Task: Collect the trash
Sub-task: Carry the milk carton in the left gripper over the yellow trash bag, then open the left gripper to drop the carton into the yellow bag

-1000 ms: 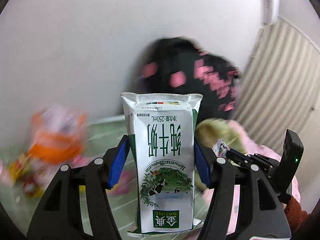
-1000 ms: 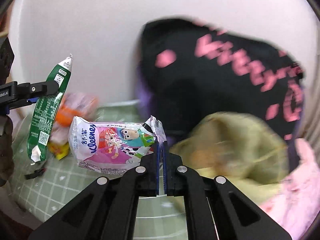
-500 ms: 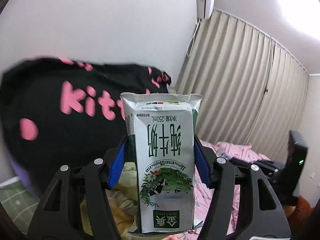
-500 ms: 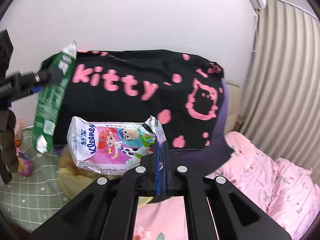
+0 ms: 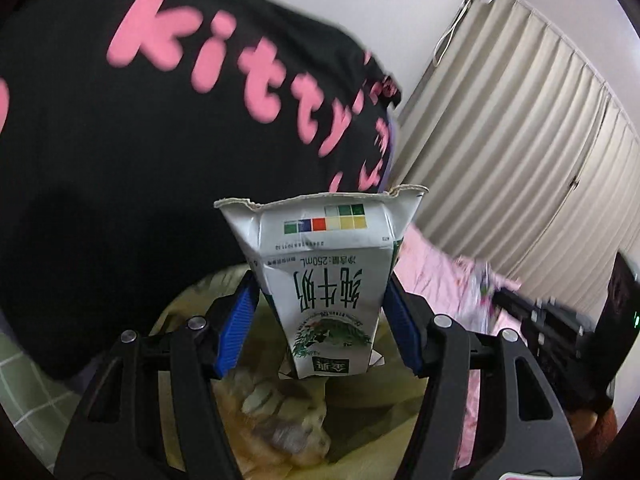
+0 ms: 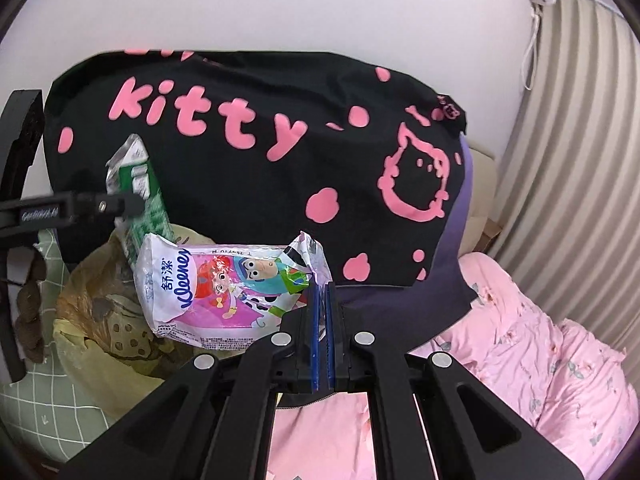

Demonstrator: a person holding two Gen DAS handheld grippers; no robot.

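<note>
My left gripper point(image 5: 320, 312) has its blue pads spread beside a white and green milk carton point(image 5: 326, 276) that tilts forward over a yellow trash bag point(image 5: 280, 404); whether the pads touch it I cannot tell. The carton point(image 6: 138, 192) and left gripper also show in the right wrist view, above the bag point(image 6: 104, 320). My right gripper point(image 6: 320, 308) is shut on the corner of an empty Kleenex tissue wrapper point(image 6: 224, 292), which hangs left over the bag's rim.
A black "kitty" cloth with pink print point(image 6: 256, 160) hangs behind the bag. Pink bedding point(image 6: 520, 364) lies at the right, pleated curtains point(image 6: 568, 160) behind it. A green checked cloth point(image 6: 44, 420) lies at the lower left.
Both grippers swung right from the green cloth to the yellow bag. The left jaws have widened and the carton has tipped forward and sunk between them.
</note>
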